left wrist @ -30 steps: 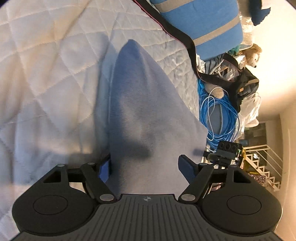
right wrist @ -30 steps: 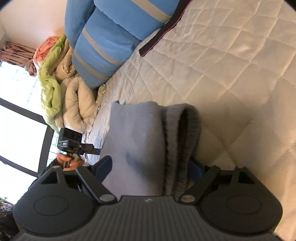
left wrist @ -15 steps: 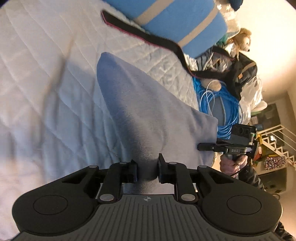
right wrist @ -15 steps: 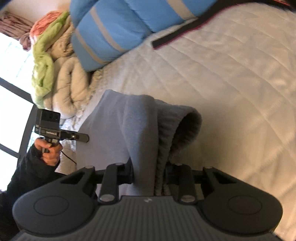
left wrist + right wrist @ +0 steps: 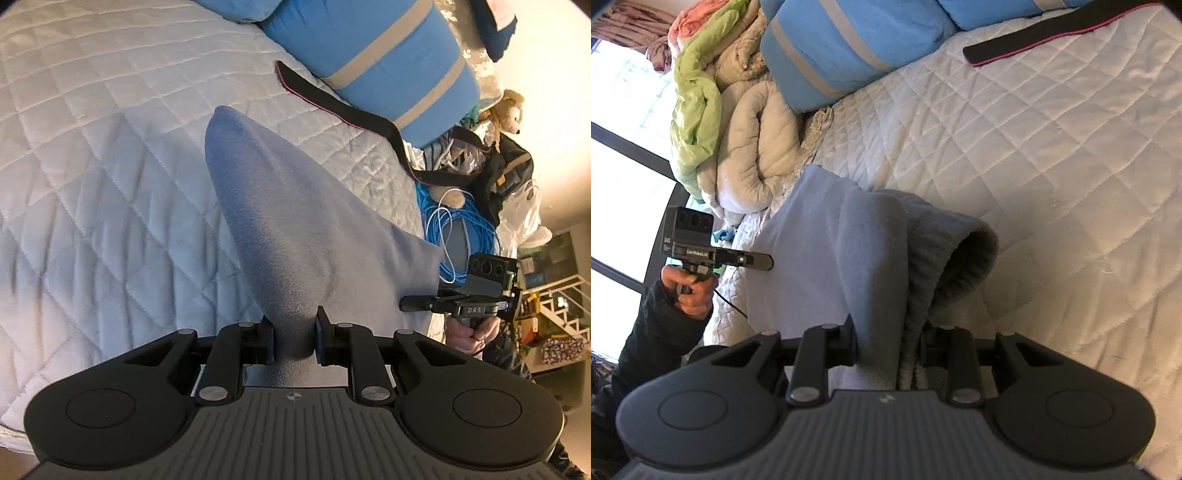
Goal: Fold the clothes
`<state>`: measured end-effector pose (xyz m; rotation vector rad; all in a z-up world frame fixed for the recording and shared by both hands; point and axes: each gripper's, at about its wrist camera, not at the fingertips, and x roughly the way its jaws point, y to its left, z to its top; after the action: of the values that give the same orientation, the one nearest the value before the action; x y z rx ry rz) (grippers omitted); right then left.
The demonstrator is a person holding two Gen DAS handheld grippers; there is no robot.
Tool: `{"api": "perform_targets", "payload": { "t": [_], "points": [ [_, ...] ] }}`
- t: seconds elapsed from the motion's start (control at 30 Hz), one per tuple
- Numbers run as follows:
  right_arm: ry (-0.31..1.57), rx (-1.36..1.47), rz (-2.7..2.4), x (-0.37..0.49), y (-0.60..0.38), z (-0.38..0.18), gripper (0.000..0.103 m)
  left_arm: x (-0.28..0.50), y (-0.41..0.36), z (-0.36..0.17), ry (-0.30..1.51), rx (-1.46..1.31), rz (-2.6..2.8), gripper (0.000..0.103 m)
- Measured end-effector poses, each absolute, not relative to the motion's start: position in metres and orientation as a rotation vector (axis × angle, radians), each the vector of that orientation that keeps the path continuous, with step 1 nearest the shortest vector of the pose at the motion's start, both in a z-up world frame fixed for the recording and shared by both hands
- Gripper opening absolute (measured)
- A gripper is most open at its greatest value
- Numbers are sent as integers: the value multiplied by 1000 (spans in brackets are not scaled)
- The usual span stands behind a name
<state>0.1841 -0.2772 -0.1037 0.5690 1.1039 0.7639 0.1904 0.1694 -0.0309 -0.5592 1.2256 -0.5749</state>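
A grey fleece garment (image 5: 295,229) lies on the white quilted bed (image 5: 92,166), pulled up into a ridge toward me. My left gripper (image 5: 294,341) is shut on its near edge, cloth bunched between the pads. In the right wrist view the same garment (image 5: 820,258) shows a ribbed cuff or hem (image 5: 945,251) folded over. My right gripper (image 5: 888,345) is shut on that thick bunched edge. Each view shows the other gripper at the garment's far side, held by a hand (image 5: 689,288).
Blue pillows with grey stripes (image 5: 376,55) and a black strap (image 5: 340,107) lie at the head of the bed. Coiled blue cable (image 5: 454,229), bags and a plush bear (image 5: 506,110) sit beyond the bed edge. Rolled beige and green bedding (image 5: 731,122) is piled by the window.
Both grippers went from open around the garment's edge to shut on it. The garment has since lifted and stretched into a ridge between them.
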Motion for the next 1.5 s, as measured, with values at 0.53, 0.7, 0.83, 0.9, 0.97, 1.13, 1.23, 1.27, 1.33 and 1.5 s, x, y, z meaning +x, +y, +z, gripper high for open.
{"api": "perform_targets", "payload": {
  "t": [0.53, 0.7, 0.83, 0.9, 0.97, 1.13, 1.23, 1.27, 1.33, 1.5],
  "points": [
    [1077, 608, 652, 276, -281, -98, 30, 292, 184, -31, 1149, -587, -551, 18],
    [1086, 629, 624, 327, -292, -101, 30, 338, 183, -34, 1140, -590, -556, 18],
    [1099, 642, 605, 366, -299, -110, 30, 369, 181, -44, 1141, -576, -565, 18],
    [1108, 647, 596, 382, -302, -118, 30, 383, 180, -54, 1151, -585, -559, 18],
    [1117, 662, 578, 395, -306, -131, 30, 396, 179, -67, 1164, -591, -550, 20],
    [1135, 722, 563, 405, -315, -161, 59, 409, 188, -93, 1192, -605, -577, 39],
    [1119, 756, 591, 395, -320, -165, 70, 397, 203, -104, 1166, -701, -587, 46],
    [1113, 767, 600, 392, -321, -167, 74, 392, 208, -107, 1157, -735, -587, 47],
    [1102, 789, 618, 385, -325, -169, 79, 381, 212, -113, 1157, -784, -591, 49],
    [1104, 815, 654, 364, -327, -172, 83, 349, 211, -120, 1173, -835, -616, 49]
  ]
}}
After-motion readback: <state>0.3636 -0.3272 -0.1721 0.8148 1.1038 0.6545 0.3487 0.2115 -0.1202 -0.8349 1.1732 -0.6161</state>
